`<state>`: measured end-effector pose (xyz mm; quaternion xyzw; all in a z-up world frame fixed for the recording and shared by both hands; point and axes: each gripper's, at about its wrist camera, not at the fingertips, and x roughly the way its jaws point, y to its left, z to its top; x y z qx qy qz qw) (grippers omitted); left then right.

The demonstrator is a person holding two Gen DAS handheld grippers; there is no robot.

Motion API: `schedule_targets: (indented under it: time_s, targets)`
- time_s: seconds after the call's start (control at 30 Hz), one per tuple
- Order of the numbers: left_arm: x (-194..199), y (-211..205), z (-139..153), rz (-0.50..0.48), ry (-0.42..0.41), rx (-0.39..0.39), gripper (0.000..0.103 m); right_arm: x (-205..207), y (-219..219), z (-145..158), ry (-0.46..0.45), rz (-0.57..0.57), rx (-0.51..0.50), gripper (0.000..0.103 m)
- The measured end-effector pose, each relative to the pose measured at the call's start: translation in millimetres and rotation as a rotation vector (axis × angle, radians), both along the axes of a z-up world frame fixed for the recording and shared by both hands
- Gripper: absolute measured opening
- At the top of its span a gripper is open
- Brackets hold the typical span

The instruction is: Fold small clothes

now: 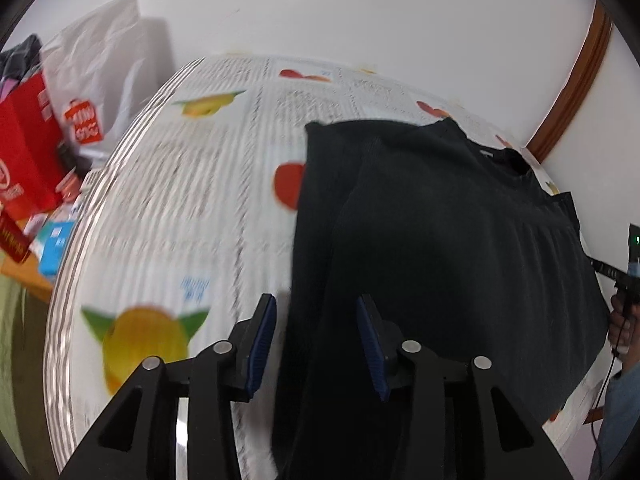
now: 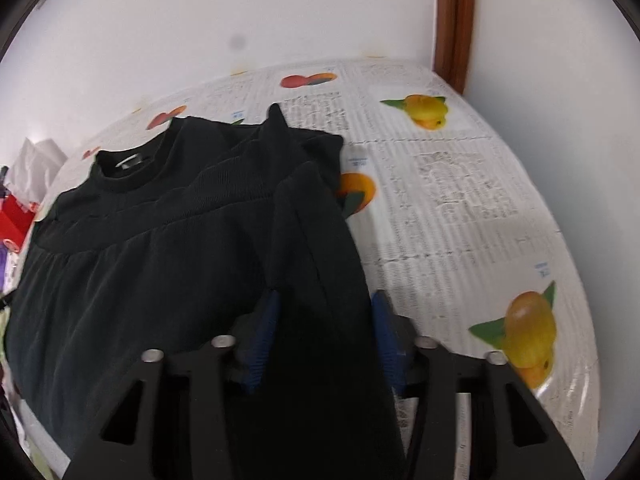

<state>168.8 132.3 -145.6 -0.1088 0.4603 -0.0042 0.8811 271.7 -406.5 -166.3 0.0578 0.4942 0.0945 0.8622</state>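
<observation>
A black small top (image 1: 440,240) lies flat on a round table covered in fruit-print newspaper cloth (image 1: 180,200), its collar (image 2: 124,164) toward the far wall. My left gripper (image 1: 318,320) hangs low over the top's folded left edge. Its blue pads (image 1: 262,340) stand apart, a strip of table shows beside the cloth, and nothing is gripped. My right gripper (image 2: 324,320) sits over the folded right side of the top (image 2: 312,240). That black fold runs between its pads (image 2: 386,340), which do not visibly press on it.
Left of the table are a red box (image 1: 28,152), a white bag with a red logo (image 1: 100,80) and a small blue-and-white box (image 1: 56,248). A brown door frame (image 2: 454,20) rises behind. A person's hand (image 1: 620,328) shows at the left view's right edge.
</observation>
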Motion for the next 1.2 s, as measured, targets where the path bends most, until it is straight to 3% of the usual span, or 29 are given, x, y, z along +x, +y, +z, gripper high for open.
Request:
schedule_targets:
  time_s: [0.03, 0.07, 0.1, 0.13, 0.17, 0.23, 0.33, 0.67, 0.83, 1.0, 1.2]
  targets:
    - [-4.1, 0.6, -3.2, -0.004, -0.003, -0.003, 0.042, 0.8, 2.1, 0.6, 0.0, 0.0, -0.012, 0.028]
    - [-5.4, 0.7, -4.6, -0.001, -0.009, -0.004, 0.042, 0.8, 4.4, 2.3, -0.009, -0.001, -0.033, 0.017]
    - [-6.9, -0.1, -5.7, 0.006, -0.021, -0.006, 0.041, 1.7, 5.9, 3.6, -0.016, 0.002, -0.05, 0.014]
    - [-6.3, -1.5, -6.0, 0.011, -0.025, -0.005, 0.039, 2.5, 7.1, 5.0, -0.023, 0.011, -0.067, 0.013]
    - [-5.4, -4.6, -6.6, 0.012, -0.03, -0.003, 0.026, 3.0, 6.7, 5.4, -0.027, 0.017, -0.071, 0.012]
    - [-1.0, -14.7, -7.2, -0.002, -0.038, 0.012, 0.012, 3.8, 5.0, 5.3, -0.038, 0.026, -0.08, 0.011]
    - [12.5, -31.4, -5.1, -0.021, -0.04, 0.057, 0.01, 8.6, 0.5, 6.2, -0.063, 0.028, -0.125, 0.01]
    - [69.6, -81.0, -5.0, -0.049, -0.056, 0.084, 0.01, 50.9, -43.8, 1.2, -0.049, -0.12, -0.179, 0.01]
    - [64.8, -70.4, -1.7, -0.028, -0.052, 0.054, 0.014, 40.1, -42.2, 17.9, -0.052, -0.193, -0.236, 0.022]
    - [39.4, -46.0, 1.4, -0.01, -0.051, 0.024, 0.025, 12.2, -6.5, 42.8, -0.155, -0.225, -0.291, 0.04]
    - [-0.2, -19.4, -5.0, 0.069, -0.015, 0.125, 0.032, -12.4, 87.4, 51.8, -0.164, -0.091, -0.12, 0.044]
